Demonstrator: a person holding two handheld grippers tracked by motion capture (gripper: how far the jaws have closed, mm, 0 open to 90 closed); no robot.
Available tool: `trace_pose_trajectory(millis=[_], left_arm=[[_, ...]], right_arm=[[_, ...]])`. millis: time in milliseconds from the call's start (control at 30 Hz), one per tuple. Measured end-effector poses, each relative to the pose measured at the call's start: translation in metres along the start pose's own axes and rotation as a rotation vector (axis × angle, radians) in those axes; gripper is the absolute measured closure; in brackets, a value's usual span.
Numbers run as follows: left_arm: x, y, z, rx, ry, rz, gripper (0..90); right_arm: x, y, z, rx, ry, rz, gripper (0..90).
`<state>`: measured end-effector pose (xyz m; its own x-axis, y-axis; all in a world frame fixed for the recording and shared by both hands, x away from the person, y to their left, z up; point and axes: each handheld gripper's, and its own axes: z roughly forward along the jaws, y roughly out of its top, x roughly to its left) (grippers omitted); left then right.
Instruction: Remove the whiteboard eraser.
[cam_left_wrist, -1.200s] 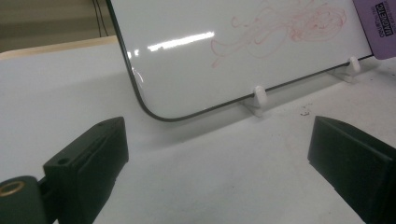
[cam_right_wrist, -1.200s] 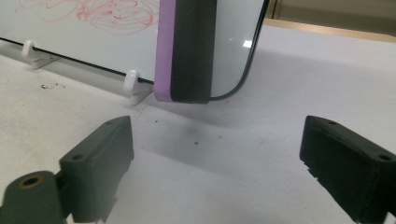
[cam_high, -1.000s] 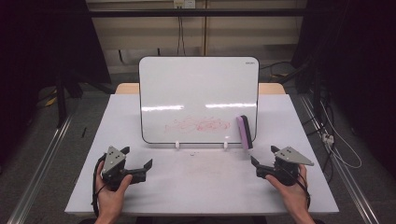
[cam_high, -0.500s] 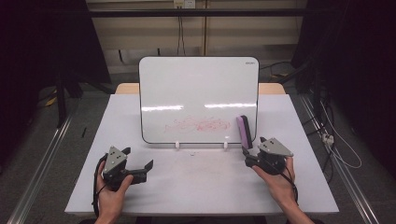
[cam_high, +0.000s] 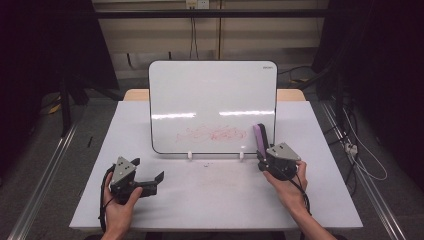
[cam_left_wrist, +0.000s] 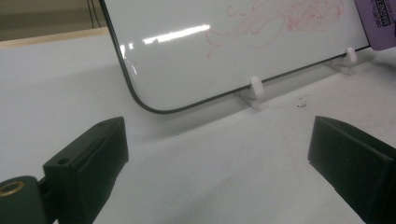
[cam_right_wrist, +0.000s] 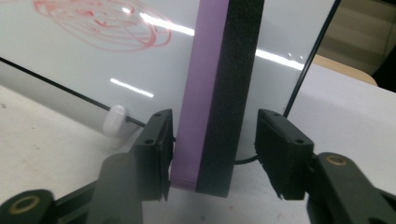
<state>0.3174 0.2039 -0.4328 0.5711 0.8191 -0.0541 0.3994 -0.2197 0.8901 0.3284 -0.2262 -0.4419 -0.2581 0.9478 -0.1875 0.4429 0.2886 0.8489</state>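
The white surface (cam_high: 220, 195) carried everything, and on its far half a whiteboard (cam_high: 212, 100) stood leaning back, propped on two small white feet (cam_high: 189, 155) at its lower edge. A red scribble (cam_high: 212, 134) covered the lower middle of the board, with bright strip reflections just above it. A few dark specks (cam_high: 206, 165) lay on the surface just in front of the feet.

The eraser (cam_high: 260, 140), purple on one side and black foam on the other, stood on end against the board's lower right corner, leaning on the board face. In the right gripper view the eraser (cam_right_wrist: 215, 93) rose between the two black jaws, its lower end near the surface.

The right hand-held gripper (cam_high: 263, 161) sat just in front of that corner, held in the person's right hand (cam_high: 290, 187). Its jaws had just been closing and stood narrow around the eraser's lower part: the jaw on the purple side lay right against it, while a small gap remained between the black foam and the other jaw, so the pads did not yet press on both sides.

The left hand-held gripper (cam_high: 159, 179) rested low over the near left of the surface in the left hand (cam_high: 120, 207), well apart from the board, its jaws wide with only bare surface between them.
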Motion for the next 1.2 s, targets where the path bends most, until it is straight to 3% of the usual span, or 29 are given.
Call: trace_pose_trajectory(millis=[167,233,733,1033,1200], left_arm=[[0.0,0.0,-0.001,0.0,0.002,0.005,4.8],[0.0,0.0,-0.001,0.0,0.002,0.002,4.8],[0.001,0.0,0.0,0.002,0.005,-0.001,4.8],[0.001,0.0,-0.001,-0.002,0.01,-0.002,4.8],[0.003,0.0,-0.001,-0.004,0.02,-0.012,4.8]], right_arm=[[0.001,0.0,0.001,-0.009,-0.001,0.011,54.0],[0.002,-0.001,0.002,-0.011,0.004,0.023,59.5],[0.002,0.002,-0.001,-0.043,-0.006,0.048,64.6],[0.002,0.002,-0.006,-0.062,0.028,0.074,64.7],[0.002,0.001,-0.01,-0.109,0.088,0.114,64.8]])
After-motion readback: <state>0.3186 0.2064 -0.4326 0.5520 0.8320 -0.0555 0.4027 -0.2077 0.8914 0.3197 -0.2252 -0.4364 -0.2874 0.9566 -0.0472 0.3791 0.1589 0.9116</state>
